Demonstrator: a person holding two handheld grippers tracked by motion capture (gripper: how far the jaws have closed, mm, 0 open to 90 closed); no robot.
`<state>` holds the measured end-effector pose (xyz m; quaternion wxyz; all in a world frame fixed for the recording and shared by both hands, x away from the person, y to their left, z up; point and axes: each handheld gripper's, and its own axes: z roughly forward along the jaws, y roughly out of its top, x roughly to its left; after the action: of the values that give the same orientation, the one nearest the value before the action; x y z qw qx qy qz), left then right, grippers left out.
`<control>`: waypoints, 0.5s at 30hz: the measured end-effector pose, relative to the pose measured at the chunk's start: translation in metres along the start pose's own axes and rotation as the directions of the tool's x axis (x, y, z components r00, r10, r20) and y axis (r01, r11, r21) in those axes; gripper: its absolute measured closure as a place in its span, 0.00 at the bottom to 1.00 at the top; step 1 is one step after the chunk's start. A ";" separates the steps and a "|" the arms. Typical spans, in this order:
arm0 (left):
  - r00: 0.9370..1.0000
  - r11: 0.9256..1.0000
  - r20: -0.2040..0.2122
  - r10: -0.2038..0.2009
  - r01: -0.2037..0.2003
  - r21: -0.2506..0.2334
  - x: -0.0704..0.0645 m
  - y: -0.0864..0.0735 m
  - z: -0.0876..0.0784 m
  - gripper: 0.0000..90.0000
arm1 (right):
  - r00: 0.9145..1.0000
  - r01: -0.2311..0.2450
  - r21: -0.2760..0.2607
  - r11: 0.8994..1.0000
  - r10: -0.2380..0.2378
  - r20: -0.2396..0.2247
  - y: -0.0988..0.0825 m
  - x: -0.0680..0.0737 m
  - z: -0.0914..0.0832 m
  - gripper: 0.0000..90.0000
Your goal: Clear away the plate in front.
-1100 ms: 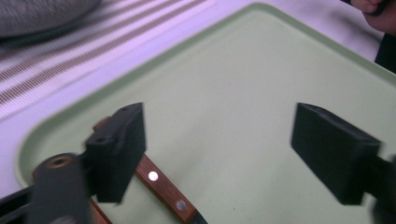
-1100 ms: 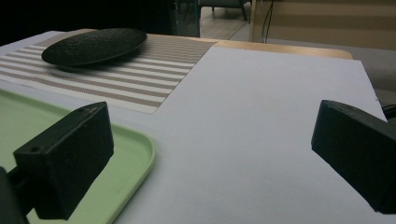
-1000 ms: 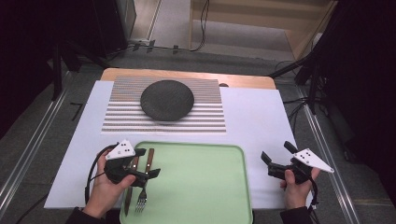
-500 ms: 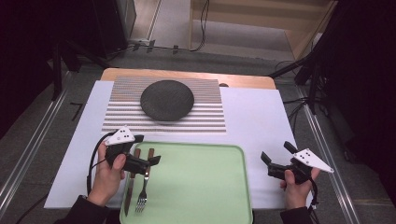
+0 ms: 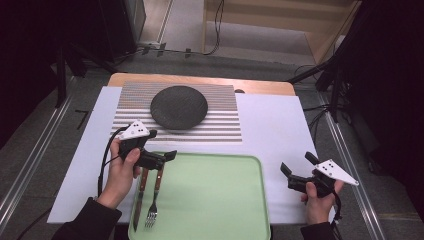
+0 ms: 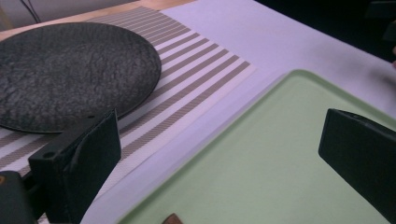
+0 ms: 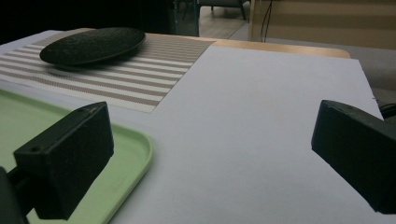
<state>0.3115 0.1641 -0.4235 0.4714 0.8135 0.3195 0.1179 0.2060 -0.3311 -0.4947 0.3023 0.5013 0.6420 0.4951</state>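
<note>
**High view: left gripper above knife and fork on green tray**

High view over a desk (image 5: 270,125) draped in white. Near centre, a pale green tray (image 5: 210,200); at its left edge, a knife (image 5: 140,197) and a fork (image 5: 153,200) lying side by side, wooden handles pointing far, blade and tines pointing near. Left gripper (image 5: 162,159) held just above the handle ends, jaws spread wide, nothing between them; whether touching the handles, cannot tell. Left gripper view: both jaws apart over the tray's far left corner, a brown handle tip (image 6: 171,219) peeking in at the bottom edge. Beyond the tray, a striped placemat (image 5: 220,125) carrying a round black plate (image 5: 179,107), well apart from the cutlery. Right gripper (image 5: 297,167) at the near right, just beside the tray's right rim, over bare white cloth, jaws likewise spread and empty. Right gripper view: tray corner at left, plate far left.
</note>
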 end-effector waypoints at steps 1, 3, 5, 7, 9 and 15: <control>1.000 1.000 -0.005 0.003 -0.003 0.001 0.002 0.000 0.001 0.00 | 1.000 0.002 0.000 1.000 -0.002 -0.001 0.000 0.000 0.000 0.00; 1.000 1.000 -0.007 0.017 -0.017 0.009 0.006 0.001 0.003 0.00 | 1.000 0.002 0.001 1.000 -0.002 0.000 0.000 0.000 0.000 0.00; 1.000 1.000 0.009 0.016 -0.016 0.020 0.009 0.002 0.005 0.00 | 1.000 -0.003 -0.001 1.000 0.003 -0.002 0.000 0.000 0.000 0.00; 1.000 1.000 0.022 0.001 -0.002 0.025 0.013 0.005 0.008 0.00 | 1.000 -0.007 -0.001 1.000 0.007 -0.002 0.000 0.000 0.000 0.00; 1.000 1.000 0.020 -0.002 0.002 0.024 0.016 0.007 0.011 0.00 | 1.000 -0.002 0.001 1.000 0.002 -0.003 0.000 0.000 0.000 0.00; 1.000 0.998 -0.011 0.019 -0.018 0.057 0.026 0.012 0.024 0.00 | 1.000 -0.004 0.006 1.000 0.004 -0.002 0.000 0.001 0.001 0.00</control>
<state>0.3483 0.1592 -0.4291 0.4452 0.8287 0.3181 0.1180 0.2070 -0.3299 -0.4952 0.2991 0.5029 0.6429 0.4943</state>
